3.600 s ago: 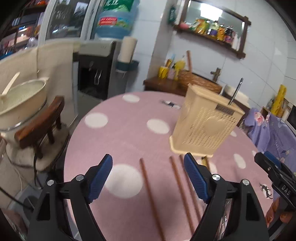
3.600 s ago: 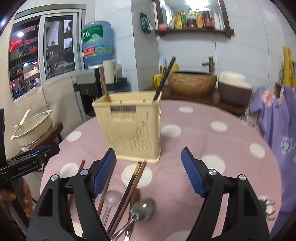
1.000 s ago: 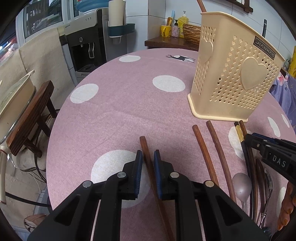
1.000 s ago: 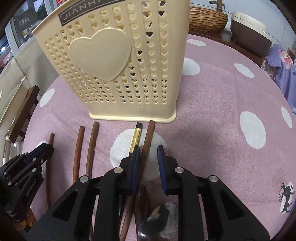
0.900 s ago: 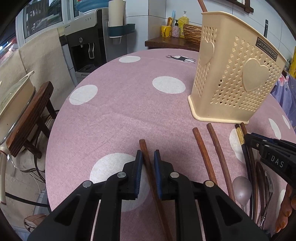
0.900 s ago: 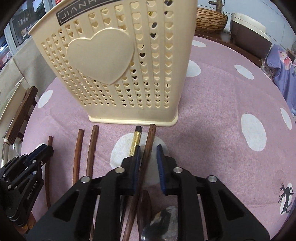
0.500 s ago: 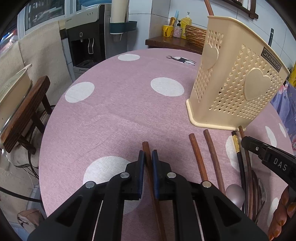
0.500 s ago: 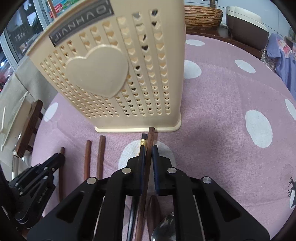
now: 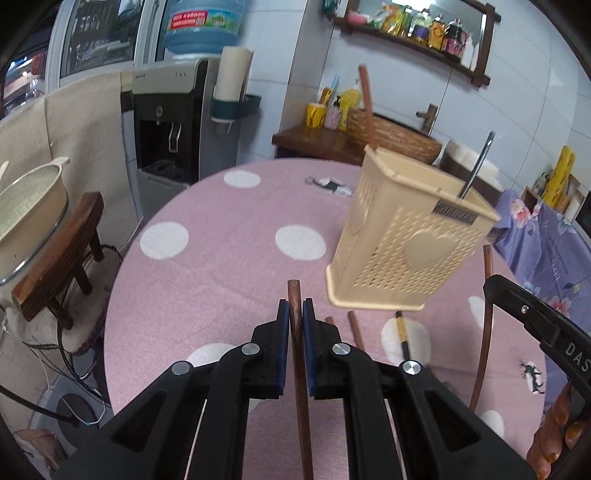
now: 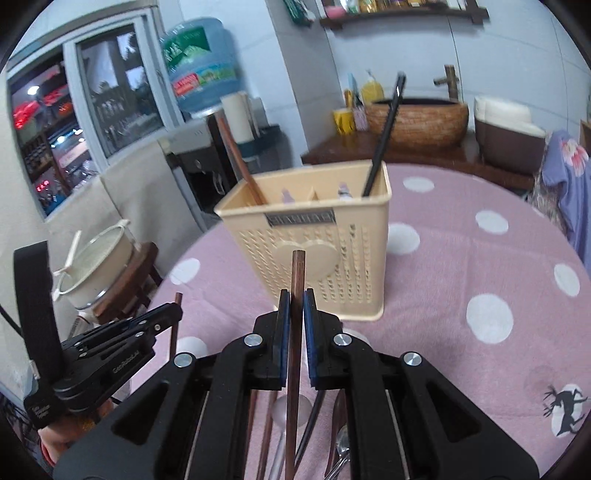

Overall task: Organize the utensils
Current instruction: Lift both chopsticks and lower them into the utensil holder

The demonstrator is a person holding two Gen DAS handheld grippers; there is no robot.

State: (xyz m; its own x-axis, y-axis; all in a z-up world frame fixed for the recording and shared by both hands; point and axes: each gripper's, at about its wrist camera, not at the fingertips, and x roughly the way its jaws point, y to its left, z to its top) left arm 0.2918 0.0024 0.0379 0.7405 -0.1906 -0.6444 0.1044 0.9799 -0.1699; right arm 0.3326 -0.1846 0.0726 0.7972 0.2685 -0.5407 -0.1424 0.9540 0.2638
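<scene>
Short of the beige holder [image 10: 314,236], both brown chopsticks aloft: left gripper [image 9: 295,317] pinching one chopstick [image 9: 299,369], right gripper [image 10: 294,306] pinching another [image 10: 296,332]; light, stiff, likely slick, best gripped near the top end.

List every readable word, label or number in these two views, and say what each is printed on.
"DAS": white letters, cut off by the frame edge, on the black right hand-held gripper.
Grey nameplate on the beige perforated plastic utensil holder: blurred, unreadable.
Label on the blue water dispenser bottle: too small and blurred.
Lettering on the black left hand-held gripper: too blurred.
</scene>
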